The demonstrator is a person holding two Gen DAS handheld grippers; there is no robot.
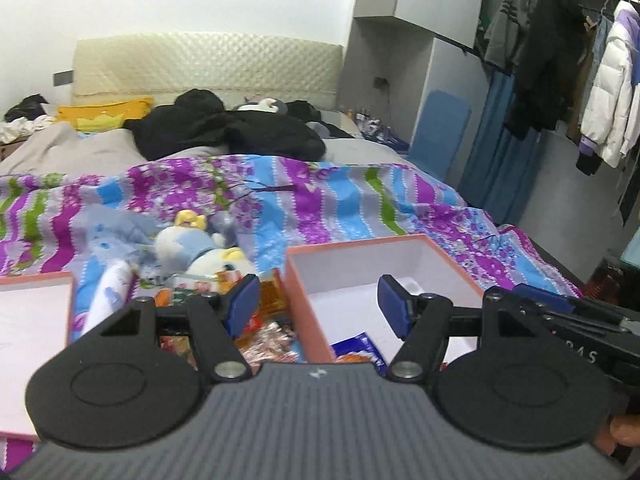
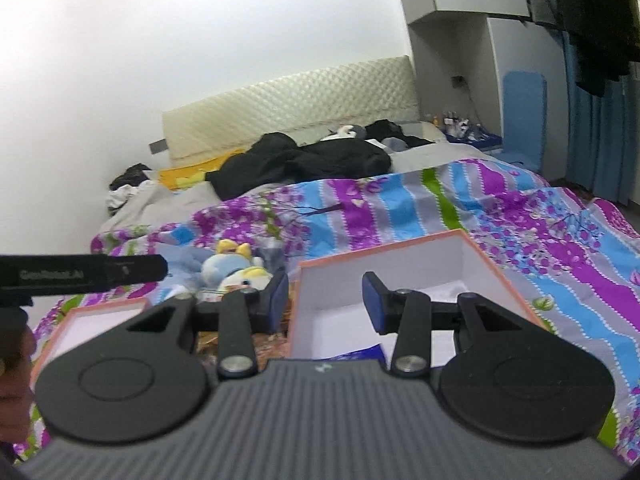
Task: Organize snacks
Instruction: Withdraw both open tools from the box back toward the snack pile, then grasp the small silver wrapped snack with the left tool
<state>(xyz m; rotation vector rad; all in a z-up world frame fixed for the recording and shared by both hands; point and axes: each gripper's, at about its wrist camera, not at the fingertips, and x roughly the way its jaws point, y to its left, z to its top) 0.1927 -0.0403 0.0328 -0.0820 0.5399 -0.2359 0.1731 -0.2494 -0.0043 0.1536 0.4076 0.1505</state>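
Observation:
An open pink box with a white inside [image 1: 360, 258] sits on the flowered bedspread, also in the right wrist view [image 2: 400, 258]. A blue snack packet [image 1: 356, 350] lies in its near corner; it also shows in the right wrist view [image 2: 366, 351]. Loose snack packets [image 1: 272, 336] lie left of the box. My left gripper [image 1: 320, 306] is open and empty, straddling the box's left wall. My right gripper [image 2: 326, 302] is open and empty over the same wall. The right gripper's body [image 1: 560, 320] shows at the right of the left wrist view.
The box lid [image 1: 32, 320] lies at the left, also in the right wrist view [image 2: 96, 320]. A plush toy [image 1: 196, 246] and a white tube [image 1: 108, 292] lie beyond the snacks. Black clothes [image 1: 224, 128] lie on the far bed. Hanging coats [image 1: 560, 80] fill the right side.

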